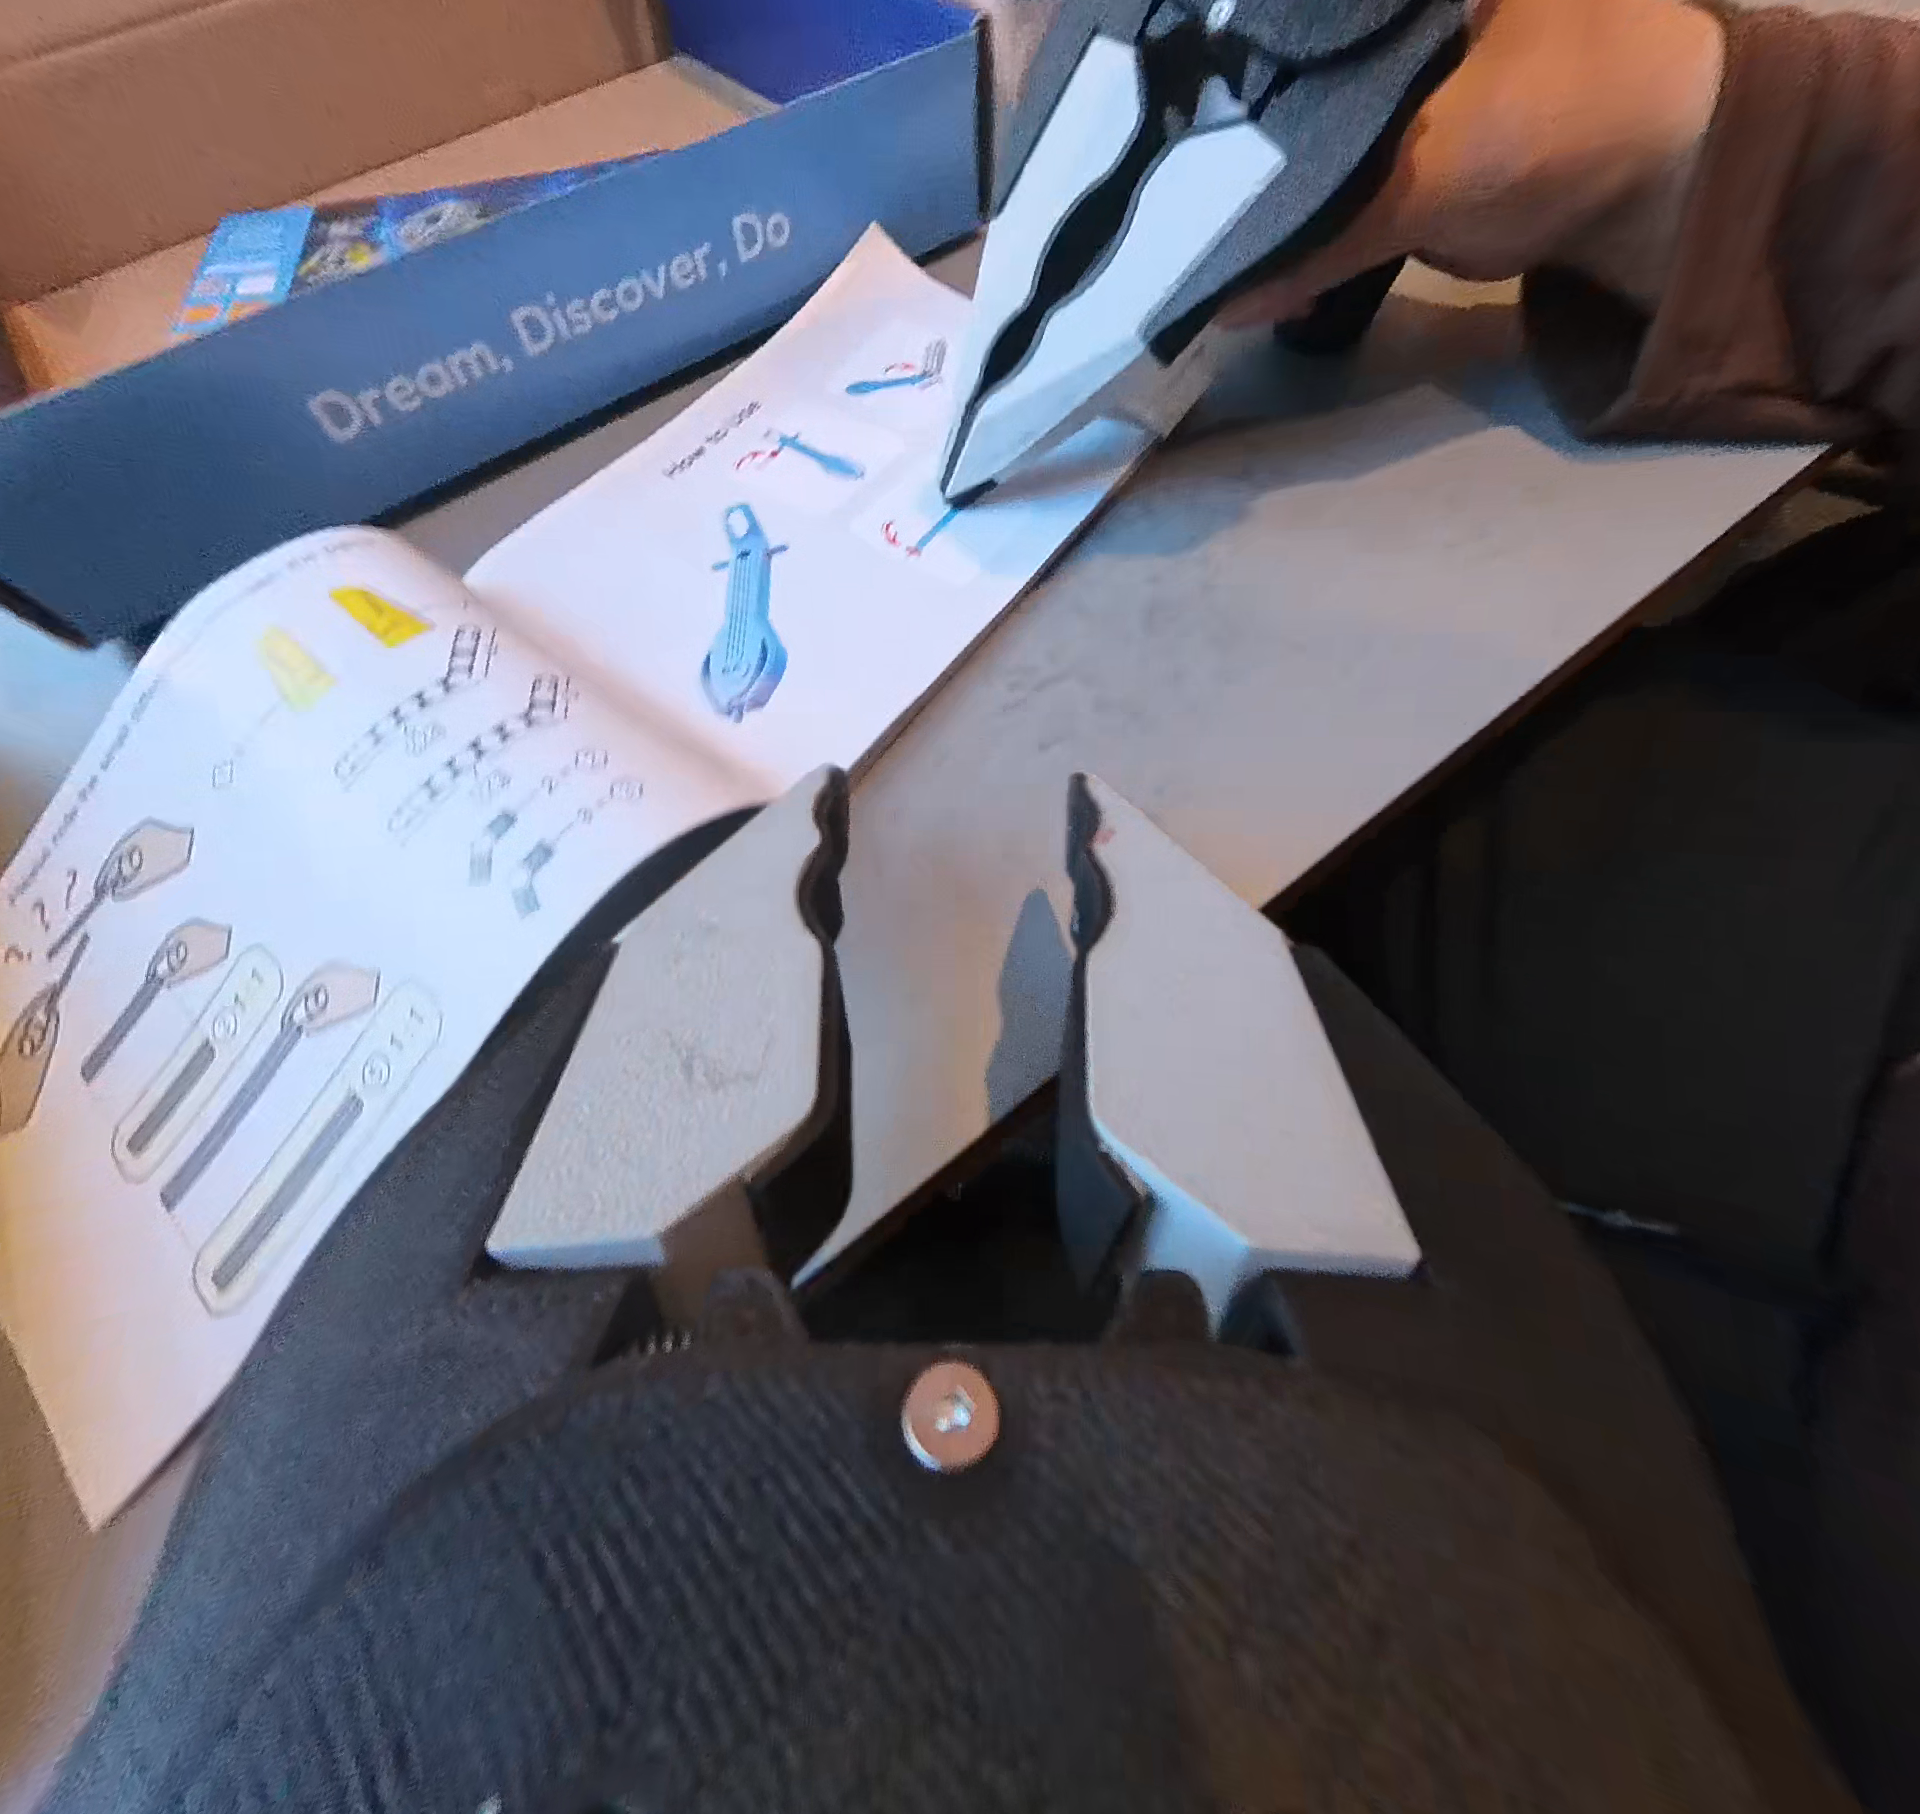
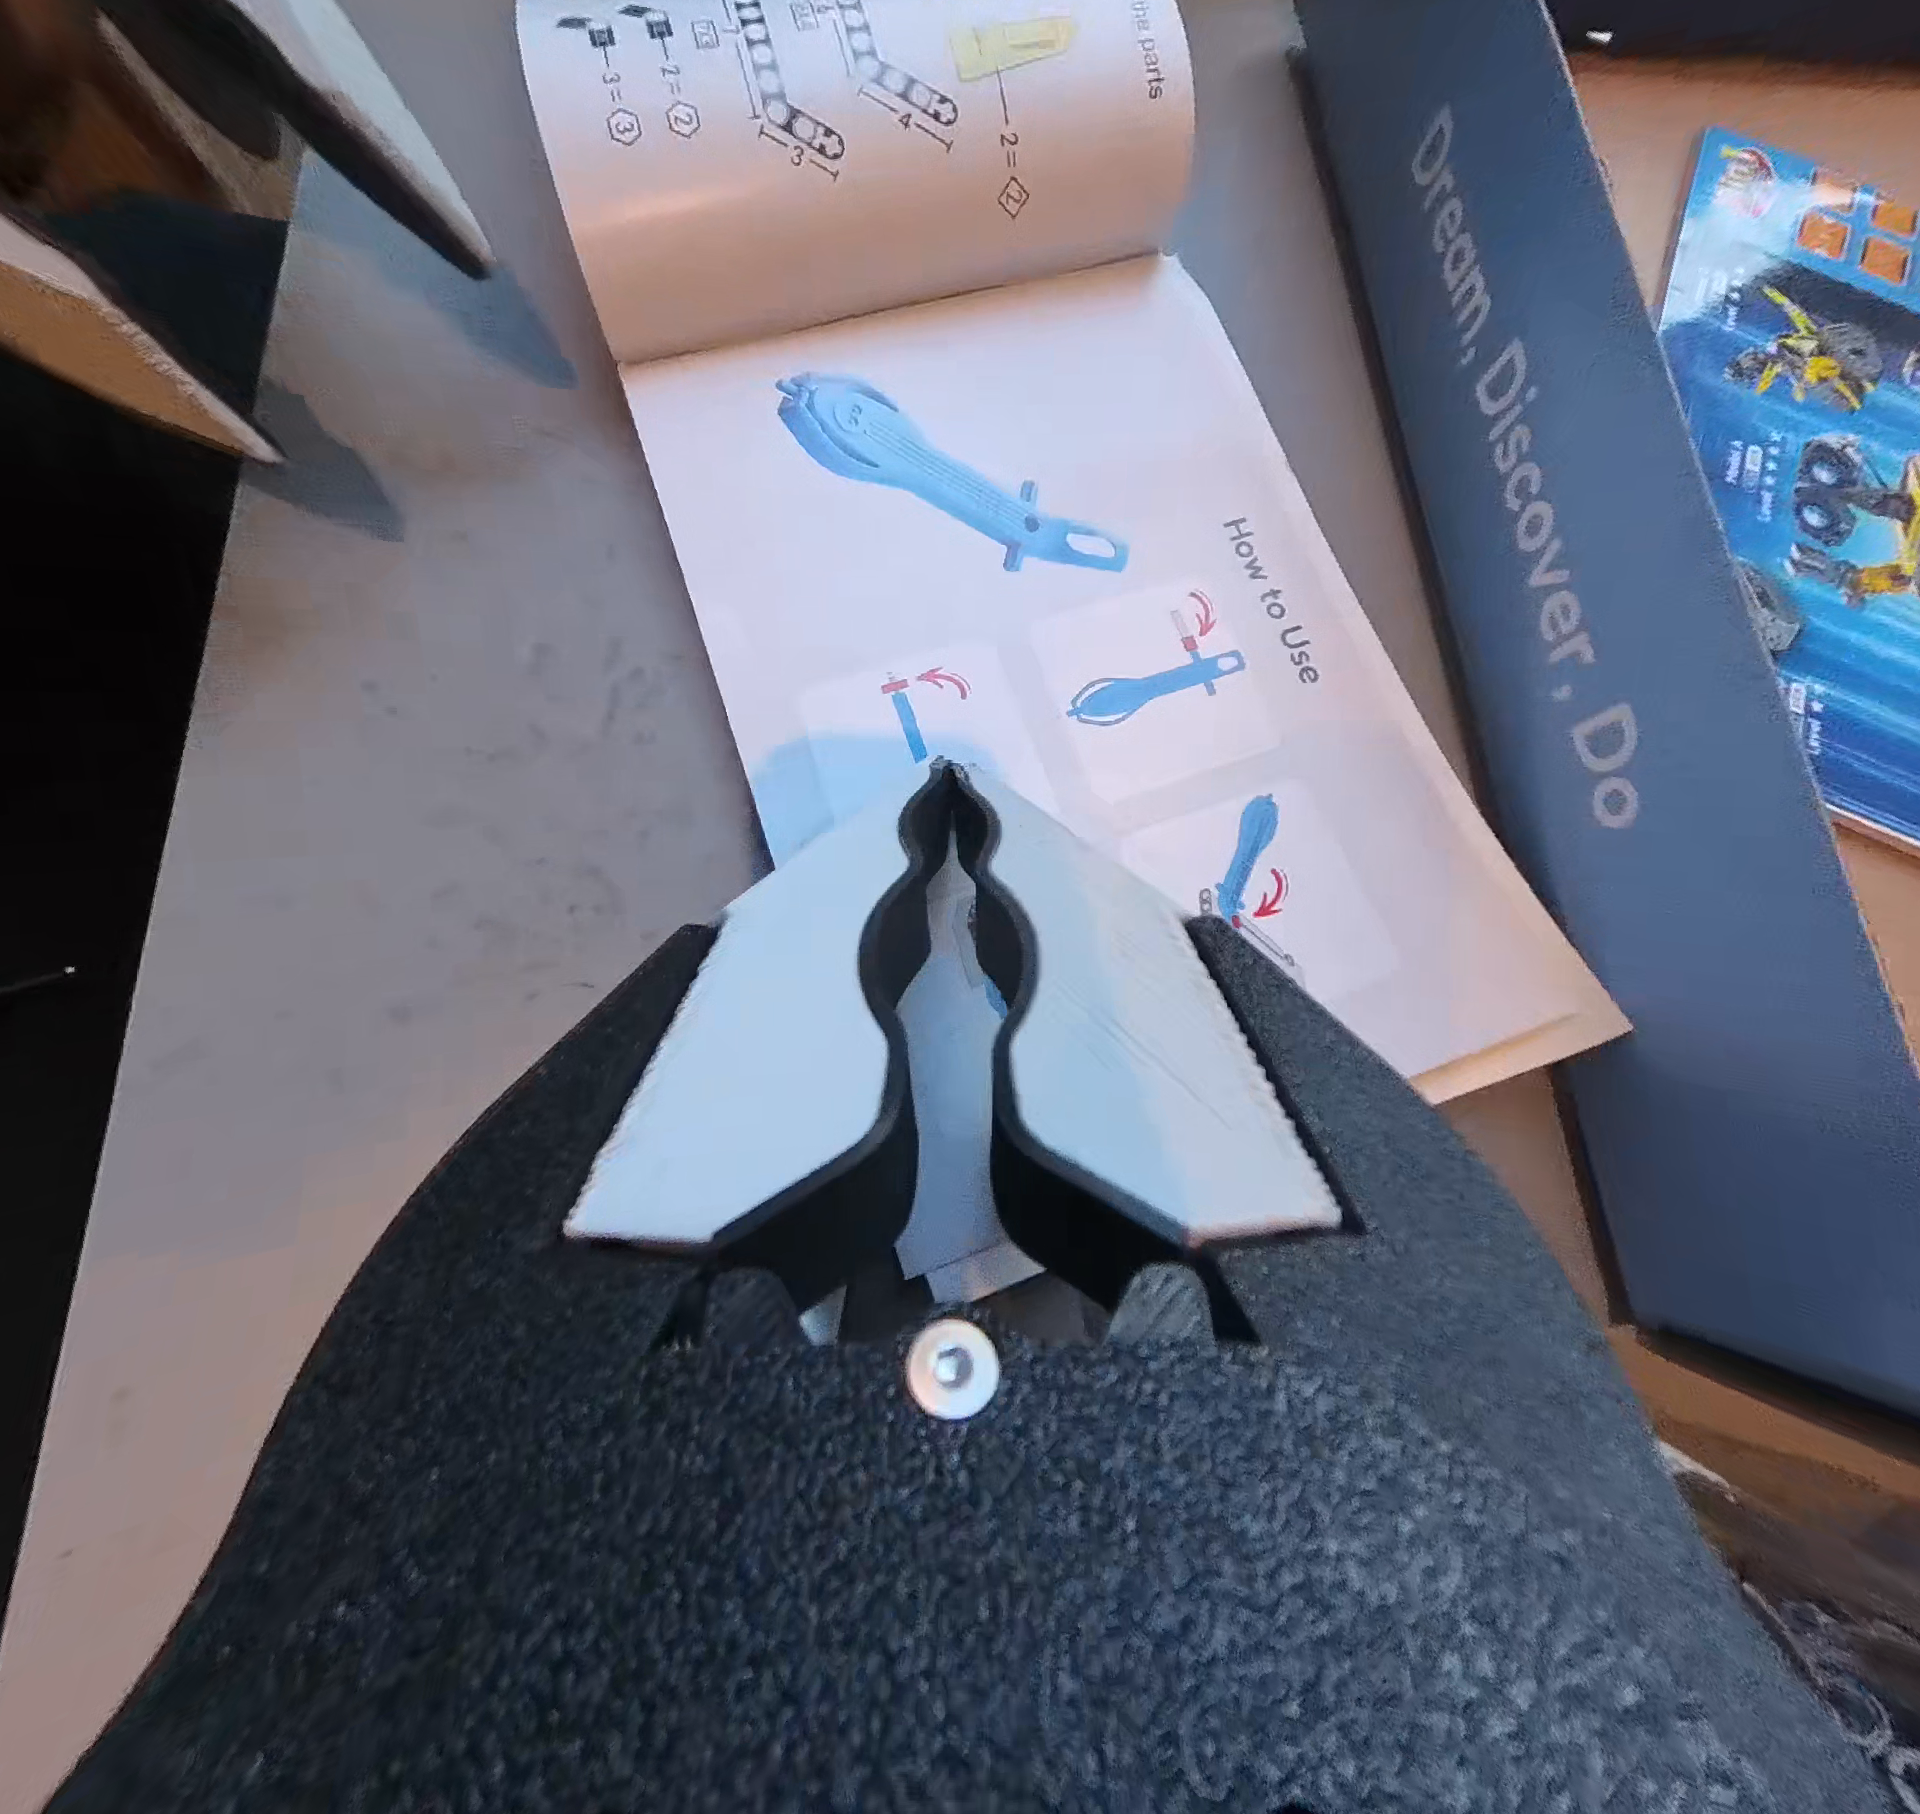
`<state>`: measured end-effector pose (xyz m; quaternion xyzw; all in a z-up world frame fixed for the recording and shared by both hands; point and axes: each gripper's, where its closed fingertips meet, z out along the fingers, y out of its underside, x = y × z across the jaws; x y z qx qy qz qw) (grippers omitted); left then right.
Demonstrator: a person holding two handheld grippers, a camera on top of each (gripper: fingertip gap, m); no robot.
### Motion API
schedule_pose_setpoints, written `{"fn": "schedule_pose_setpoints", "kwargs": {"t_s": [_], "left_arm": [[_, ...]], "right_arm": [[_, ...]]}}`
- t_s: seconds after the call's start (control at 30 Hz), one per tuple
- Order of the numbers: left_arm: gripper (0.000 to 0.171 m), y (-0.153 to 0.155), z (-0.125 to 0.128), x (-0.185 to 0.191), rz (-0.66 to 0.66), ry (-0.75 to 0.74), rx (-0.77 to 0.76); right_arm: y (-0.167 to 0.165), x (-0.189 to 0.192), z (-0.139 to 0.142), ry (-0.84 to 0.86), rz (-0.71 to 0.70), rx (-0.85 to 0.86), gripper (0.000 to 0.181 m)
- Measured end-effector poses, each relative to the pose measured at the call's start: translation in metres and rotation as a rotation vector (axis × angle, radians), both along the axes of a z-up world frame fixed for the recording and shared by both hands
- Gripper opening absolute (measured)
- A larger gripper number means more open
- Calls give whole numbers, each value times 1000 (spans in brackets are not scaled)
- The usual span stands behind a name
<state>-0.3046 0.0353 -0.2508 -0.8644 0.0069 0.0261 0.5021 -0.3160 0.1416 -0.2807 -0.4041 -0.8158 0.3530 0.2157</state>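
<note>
Lighting is soft and kinda mixed, cool bluish on the grey surface with a warm pinkish cast on the open booklet. No harsh glare, just a mild sheen on the booklet's curled page. Shadows are soft-edged and blue-tinted; the right gripper drops one onto the page right under its tips. Both wrist views have strong wide-angle bending, so the blue box edge bows. Motion blur smears the left view's page drawings, and the left gripper is a blurry mess in the right view's corner.
</note>
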Motion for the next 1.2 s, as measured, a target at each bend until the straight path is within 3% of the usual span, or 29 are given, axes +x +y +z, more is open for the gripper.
{"fn": "schedule_pose_setpoints", "kwargs": {"t_s": [0.2, 0.4, 0.5, 0.6, 0.7, 0.83, 1.2], "left_arm": [[49, 32, 10, 7, -51, 77, -75], [47, 47, -9, 1, -101, 159, -234], [43, 51, -16, -8, -54, 175, -297], [42, 55, -10, -6, -33, 68, -253], [44, 51, -12, -8, -19, 43, -255], [44, 41, -20, -12, -9, 64, -290], [43, 22, -15, -28, 31, 81, -299]], "right_arm": [[-12, 9, -1, -40, 54, -50, 0], [-27, 19, 1, -68, 114, -93, 2], [-20, 16, 12, -12, 81, -82, 14], [-12, 18, 24, 31, 69, -79, 29], [-13, 35, 11, -47, 116, -59, 57], [-14, 51, -4, -79, 160, 11, 72], [-15, 43, -4, -38, 143, 8, 49]]}}
